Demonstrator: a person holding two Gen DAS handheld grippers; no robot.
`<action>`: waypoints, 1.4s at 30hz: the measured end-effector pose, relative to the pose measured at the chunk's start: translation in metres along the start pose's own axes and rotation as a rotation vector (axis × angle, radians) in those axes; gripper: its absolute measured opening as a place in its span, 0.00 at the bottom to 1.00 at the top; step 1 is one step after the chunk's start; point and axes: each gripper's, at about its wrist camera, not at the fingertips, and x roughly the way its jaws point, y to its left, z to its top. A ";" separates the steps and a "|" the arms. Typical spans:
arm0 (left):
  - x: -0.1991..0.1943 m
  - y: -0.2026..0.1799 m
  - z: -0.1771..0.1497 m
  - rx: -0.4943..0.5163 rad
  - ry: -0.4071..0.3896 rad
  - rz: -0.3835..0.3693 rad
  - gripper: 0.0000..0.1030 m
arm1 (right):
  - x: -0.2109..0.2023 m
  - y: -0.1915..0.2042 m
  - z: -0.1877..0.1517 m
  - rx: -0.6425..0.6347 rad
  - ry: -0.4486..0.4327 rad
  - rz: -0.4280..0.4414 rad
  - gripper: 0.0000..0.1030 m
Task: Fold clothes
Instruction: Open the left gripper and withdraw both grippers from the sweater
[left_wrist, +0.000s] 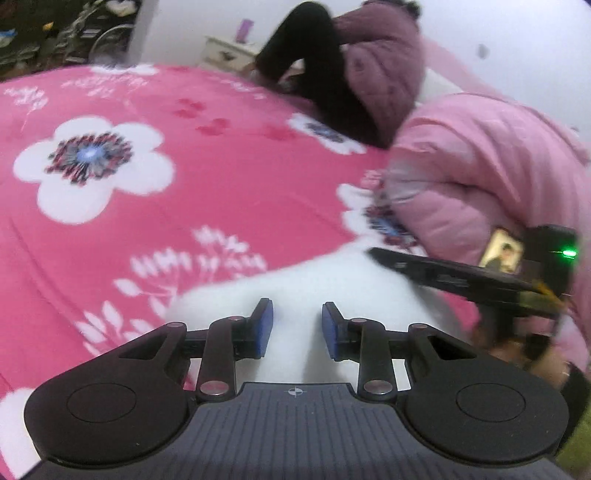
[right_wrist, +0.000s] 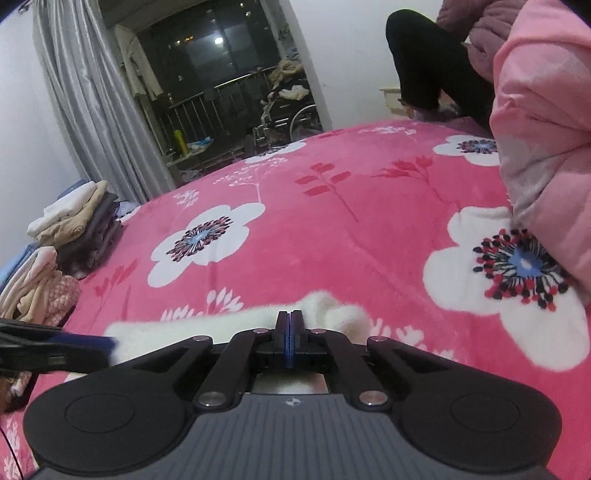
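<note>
Now a white garment (left_wrist: 295, 295) lies on the bed (left_wrist: 184, 206), at its near edge, right under both grippers. The left gripper (left_wrist: 297, 325) hovers over it with jaws spread, cloth showing between the blue pads (left_wrist: 264, 326) though not gripped. The right gripper (right_wrist: 290, 332) has its jaws pressed together; white cloth bunches just beyond the tips, but whether a fold is actually pinched cannot be told.

The garment looks rumpled, so it fits either the start of a fold or the carrying off of a folded piece; the pictures do not settle which. Any fold would call for the left jaws to close on an edge and for both grippers to work together, keeping the soft cloth taut.

A pile (right_wrist: 81, 225) of folded clothes sits at the far left edge of the bed. A pink coat (right_wrist: 546, 129) bulks close on the right and crowds that side. A person (left_wrist: 351, 70) sits at the far end, well apart.
</note>
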 end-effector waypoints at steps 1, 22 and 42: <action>0.004 -0.001 -0.001 0.006 -0.003 0.012 0.29 | 0.001 0.000 0.000 0.002 0.000 0.001 0.00; 0.000 -0.018 -0.011 0.028 -0.029 0.074 0.30 | -0.009 0.002 0.008 0.019 -0.033 -0.025 0.06; -0.020 -0.087 -0.031 0.216 -0.008 -0.004 0.30 | -0.003 -0.004 0.003 0.030 -0.026 -0.040 0.07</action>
